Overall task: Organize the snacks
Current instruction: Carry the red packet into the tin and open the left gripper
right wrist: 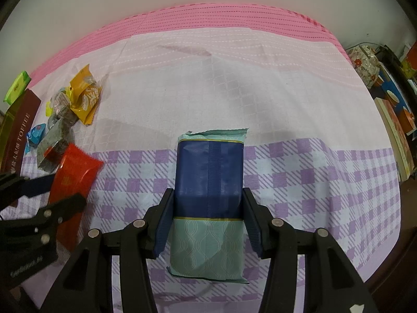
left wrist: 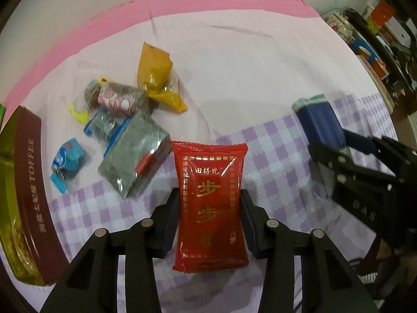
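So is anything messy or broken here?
Nothing looks broken or spilled. The only messy bit is the pile of snacks beside the toffee box, lying crisscross over each other. The left gripper is shut on the red packet, and the right gripper on the blue packet.

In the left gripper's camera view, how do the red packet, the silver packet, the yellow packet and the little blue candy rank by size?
1. red packet, though nearness to the camera exaggerates it
2. silver packet
3. yellow packet, farther off, so unsure against silver
4. blue candy
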The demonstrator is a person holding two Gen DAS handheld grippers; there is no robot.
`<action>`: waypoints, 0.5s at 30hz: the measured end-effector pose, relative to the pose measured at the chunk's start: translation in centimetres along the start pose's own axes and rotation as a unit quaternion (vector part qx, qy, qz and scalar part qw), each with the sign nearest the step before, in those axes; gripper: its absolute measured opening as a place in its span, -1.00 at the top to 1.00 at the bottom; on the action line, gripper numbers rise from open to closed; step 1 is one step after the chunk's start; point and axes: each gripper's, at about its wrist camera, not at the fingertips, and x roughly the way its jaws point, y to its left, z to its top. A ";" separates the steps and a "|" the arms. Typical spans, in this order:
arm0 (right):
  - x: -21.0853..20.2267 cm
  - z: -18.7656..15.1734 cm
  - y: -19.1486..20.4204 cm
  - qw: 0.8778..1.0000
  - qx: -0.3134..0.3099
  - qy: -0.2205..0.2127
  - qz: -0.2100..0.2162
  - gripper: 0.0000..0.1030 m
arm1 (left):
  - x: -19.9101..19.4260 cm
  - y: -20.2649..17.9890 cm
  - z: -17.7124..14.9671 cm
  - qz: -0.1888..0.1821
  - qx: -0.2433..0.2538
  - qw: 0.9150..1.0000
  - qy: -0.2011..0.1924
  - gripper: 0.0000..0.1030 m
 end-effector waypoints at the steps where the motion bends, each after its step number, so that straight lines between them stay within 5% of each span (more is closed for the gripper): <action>1: 0.0 0.0 0.0 1.000 -0.001 0.000 0.000 0.08 | -0.2 0.1 -0.3 -0.003 -0.001 1.000 0.001 0.14; 15: 0.0 0.0 -0.1 1.000 0.003 0.002 -0.006 0.08 | -5.6 3.2 -0.9 -0.012 -0.030 0.999 -0.035 0.14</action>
